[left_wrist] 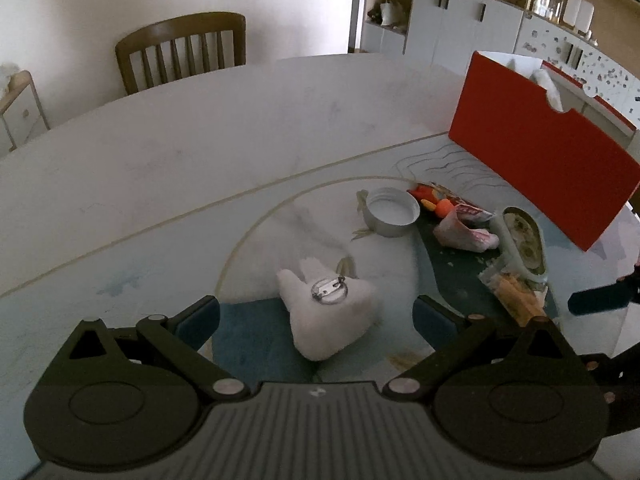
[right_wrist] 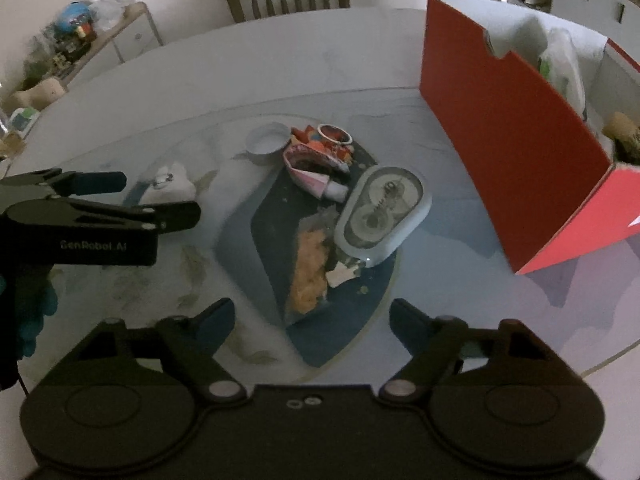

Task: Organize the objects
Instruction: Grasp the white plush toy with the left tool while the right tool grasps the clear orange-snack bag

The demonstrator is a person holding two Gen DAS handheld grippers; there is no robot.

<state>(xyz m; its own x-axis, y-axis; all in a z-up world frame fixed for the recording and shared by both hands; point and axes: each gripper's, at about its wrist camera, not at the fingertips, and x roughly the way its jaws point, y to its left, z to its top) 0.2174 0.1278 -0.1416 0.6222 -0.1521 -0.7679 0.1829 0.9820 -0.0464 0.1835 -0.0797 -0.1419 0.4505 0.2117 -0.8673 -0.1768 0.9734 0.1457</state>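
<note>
A white plush tooth with a metal pin (left_wrist: pixel 328 312) lies on the round table (left_wrist: pixel 180 160), between the fingers of my left gripper (left_wrist: pixel 316 318), which stands open and clear of it. From the right wrist view the left gripper (right_wrist: pixel 154 199) reaches in from the left over the plush (right_wrist: pixel 172 184). My right gripper (right_wrist: pixel 313 316) is open just short of an orange snack packet (right_wrist: pixel 308 276). Beyond that lie a pale oval case (right_wrist: pixel 384 212), a pink packet (right_wrist: pixel 316 172) and a white cap (right_wrist: pixel 267 140).
A tall red box (right_wrist: pixel 512 152) stands open-topped at the right with bags and other items inside. A wooden chair (left_wrist: pixel 184 48) sits behind the table. A small cluttered side shelf (right_wrist: pixel 80 40) is at the far left.
</note>
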